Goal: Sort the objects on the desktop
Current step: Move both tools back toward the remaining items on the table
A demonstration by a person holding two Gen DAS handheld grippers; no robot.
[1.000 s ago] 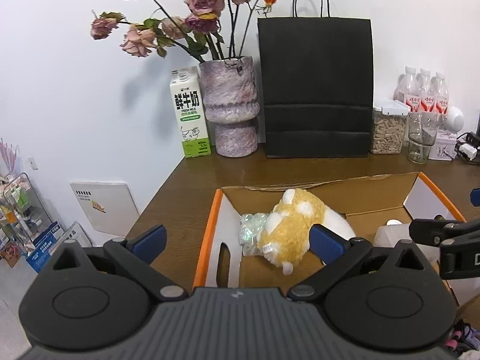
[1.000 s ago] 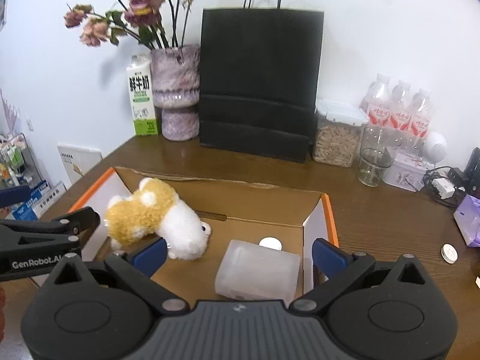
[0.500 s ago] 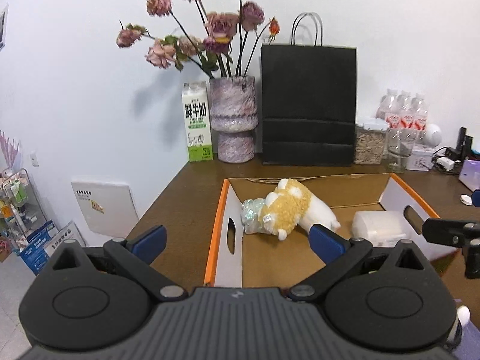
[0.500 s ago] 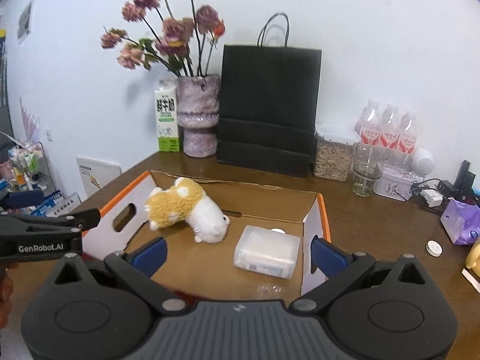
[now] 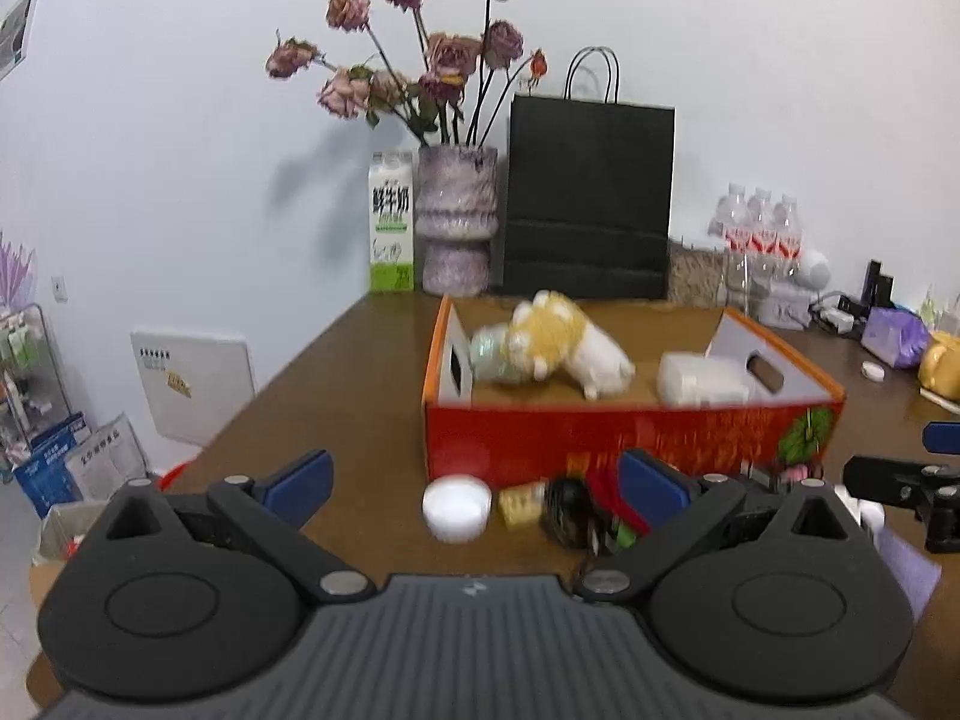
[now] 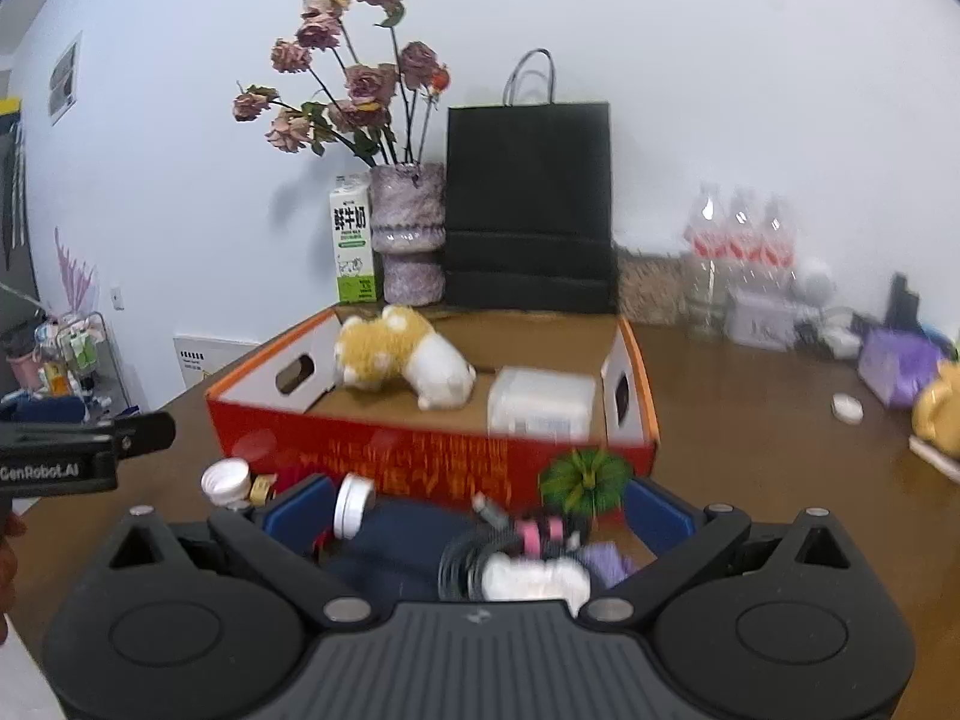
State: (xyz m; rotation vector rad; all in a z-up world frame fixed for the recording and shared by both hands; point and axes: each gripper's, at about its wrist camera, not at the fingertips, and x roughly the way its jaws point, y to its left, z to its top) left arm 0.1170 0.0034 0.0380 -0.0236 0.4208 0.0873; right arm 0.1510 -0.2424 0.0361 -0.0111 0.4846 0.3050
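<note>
A red cardboard box [image 5: 630,438] with an orange rim stands open on the brown table; it shows too in the right wrist view, box [image 6: 420,456]. Inside lie a yellow and white plush toy [image 5: 564,342] [image 6: 402,360], a crumpled pale bag [image 5: 489,354] and a clear plastic case [image 5: 702,381] [image 6: 540,399]. Loose items lie in front of the box: a white jar [image 5: 456,507], a black cable [image 5: 567,507], a white lid [image 6: 354,507], a dark blue item [image 6: 396,546] and a white charger [image 6: 528,579]. My left gripper [image 5: 474,480] and right gripper [image 6: 477,510] hang open over these, holding nothing.
A vase of dried roses [image 5: 456,228], a milk carton [image 5: 391,222] and a black paper bag [image 5: 588,204] stand at the back wall. Water bottles [image 6: 744,240], a purple pack [image 6: 897,366], a yellow object [image 6: 936,414] and a small white cap [image 6: 847,408] sit to the right.
Both grippers have drawn back from over the box toward the table's near edge. The box's red front and the clutter before it have come into view. Both stay open.
</note>
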